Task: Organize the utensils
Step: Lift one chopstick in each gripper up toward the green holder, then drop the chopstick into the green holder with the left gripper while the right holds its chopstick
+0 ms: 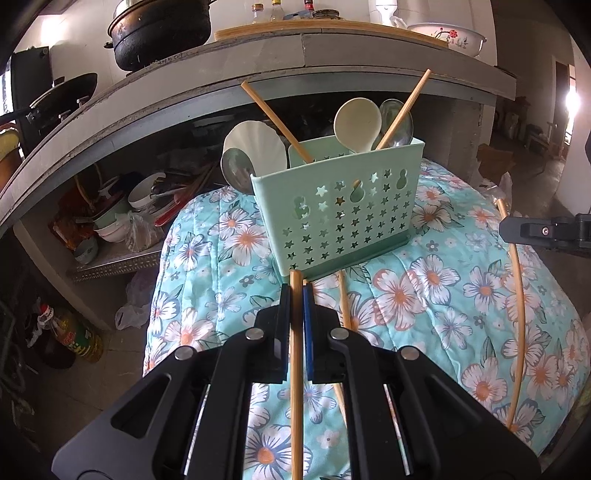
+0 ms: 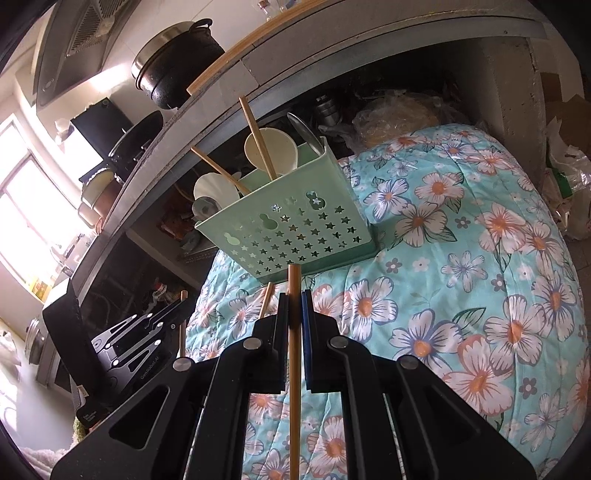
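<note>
A mint-green star-punched utensil holder [image 1: 332,221] [image 2: 295,225] stands on a floral quilted cloth [image 1: 443,295] [image 2: 480,258]. It holds two crossed bamboo chopsticks [image 1: 273,118], a white spoon [image 1: 356,123], a metal spoon [image 1: 397,120] and, at its left end, a white scalloped spoon [image 1: 255,147]. My left gripper [image 1: 295,291] [image 2: 181,306] is shut on a bamboo chopstick [image 1: 296,369] just in front of the holder. My right gripper [image 2: 294,295] [image 1: 504,227] is shut on another chopstick [image 2: 294,369] [image 1: 519,295]. One more chopstick [image 1: 343,306] [image 2: 266,299] lies on the cloth between them.
A concrete counter [image 1: 258,62] overhangs behind the holder, with a black pot [image 1: 162,33] and a cutting board on top. The shelf beneath it holds stacked bowls [image 1: 140,199] and bags. An oil bottle [image 1: 74,332] stands on the floor at left.
</note>
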Demonstrator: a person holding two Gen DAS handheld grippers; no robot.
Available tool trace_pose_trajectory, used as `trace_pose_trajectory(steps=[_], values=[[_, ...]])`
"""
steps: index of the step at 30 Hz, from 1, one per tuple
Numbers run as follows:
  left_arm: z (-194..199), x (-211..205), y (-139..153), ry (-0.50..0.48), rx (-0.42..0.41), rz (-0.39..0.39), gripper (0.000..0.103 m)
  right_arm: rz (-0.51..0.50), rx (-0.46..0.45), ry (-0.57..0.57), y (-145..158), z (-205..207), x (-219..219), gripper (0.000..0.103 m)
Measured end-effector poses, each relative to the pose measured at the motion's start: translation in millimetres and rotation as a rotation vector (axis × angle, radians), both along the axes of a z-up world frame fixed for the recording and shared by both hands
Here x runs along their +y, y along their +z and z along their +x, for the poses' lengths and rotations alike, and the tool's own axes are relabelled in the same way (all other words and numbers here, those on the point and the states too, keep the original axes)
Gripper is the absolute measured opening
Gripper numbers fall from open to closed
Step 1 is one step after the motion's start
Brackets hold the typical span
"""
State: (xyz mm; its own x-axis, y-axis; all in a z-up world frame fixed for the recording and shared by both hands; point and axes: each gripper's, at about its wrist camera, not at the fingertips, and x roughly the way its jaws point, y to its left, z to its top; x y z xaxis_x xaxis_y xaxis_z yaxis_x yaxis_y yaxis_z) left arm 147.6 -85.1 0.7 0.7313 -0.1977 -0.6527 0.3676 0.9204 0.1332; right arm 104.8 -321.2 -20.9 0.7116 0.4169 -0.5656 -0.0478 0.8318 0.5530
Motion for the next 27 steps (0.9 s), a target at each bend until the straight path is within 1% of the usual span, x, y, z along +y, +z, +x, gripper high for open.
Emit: trace_pose_trajectory(steps=[6, 10, 12, 15, 19, 23, 27], values=[[-1.4, 1.5, 13.6, -0.004, -0.022, -0.033, 0.006, 0.024, -0.029, -0.002, 8.7, -6.8, -5.5, 0.007], [3.0, 6.6, 36.4, -0.013, -0.05, -0.08, 0.006, 0.036, -0.063, 0.002, 18.7, -10.6, -8.5, 0.007], [6.1, 8.8, 49.8, -0.022, -0.063, -0.115, 0.006, 0.045, -0.084, 0.004, 25.3, -13.0, -10.2, 0.007], [11.1, 13.9, 73.2, -0.04, -0.08, -0.194, 0.006, 0.055, -0.124, 0.008, 36.7, -17.0, -12.8, 0.007], [18.2, 18.3, 110.2, -0.069, -0.132, -0.3, 0.006, 0.059, -0.161, 0.011, 46.7, -20.4, -16.9, 0.007], [26.4, 18.9, 145.4, -0.092, -0.191, -0.383, 0.006, 0.064, -0.168, 0.012, 47.3, -18.8, -21.7, 0.007], [38.7, 17.4, 172.7, -0.097, -0.249, -0.443, 0.006, 0.077, -0.151, 0.011, 40.1, -13.1, -26.0, 0.007]])
